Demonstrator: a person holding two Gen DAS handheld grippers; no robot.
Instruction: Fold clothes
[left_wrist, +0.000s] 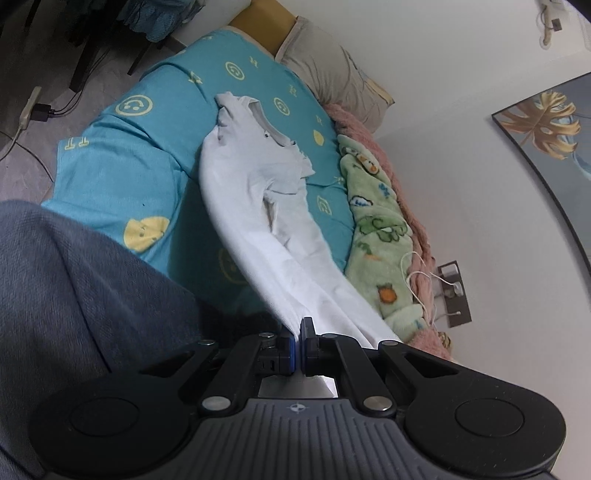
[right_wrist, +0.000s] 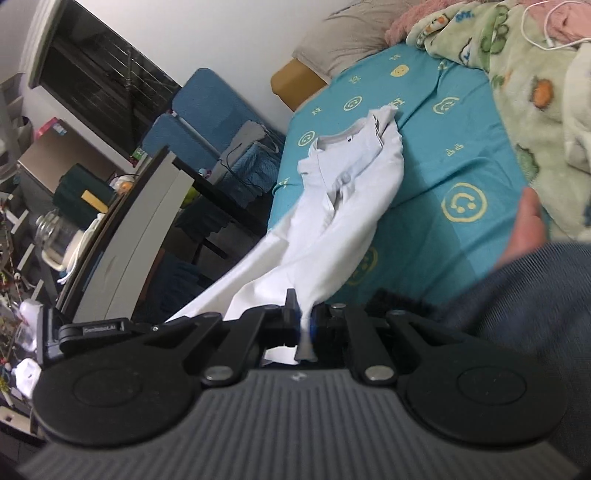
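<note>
Item: white shirt (left_wrist: 258, 206), one piece, on the bed's teal sheet (left_wrist: 155, 147) printed with yellow smiley faces. Position: collar end resting on the sheet toward 12 o'clock in the left wrist view; hem end raised off the bed toward 6 o'clock, into the grippers. Long axis: collar to hem, running roughly 11 to 5 o'clock in that view, about 1 to 7 o'clock in the right wrist view; neckline points away from the person, toward the grey pillow (left_wrist: 332, 74). Left gripper (left_wrist: 298, 345): jaws clenched on a pinch of hem cloth. Right gripper (right_wrist: 303, 321): jaws likewise clamped on white fabric, which passes between them. Judged purpose: both hem corners held so the lower half can be carried over toward the collar. Adjacent: green patterned blanket (left_wrist: 373, 229) at 3 o'clock, just beside the shirt.
</note>
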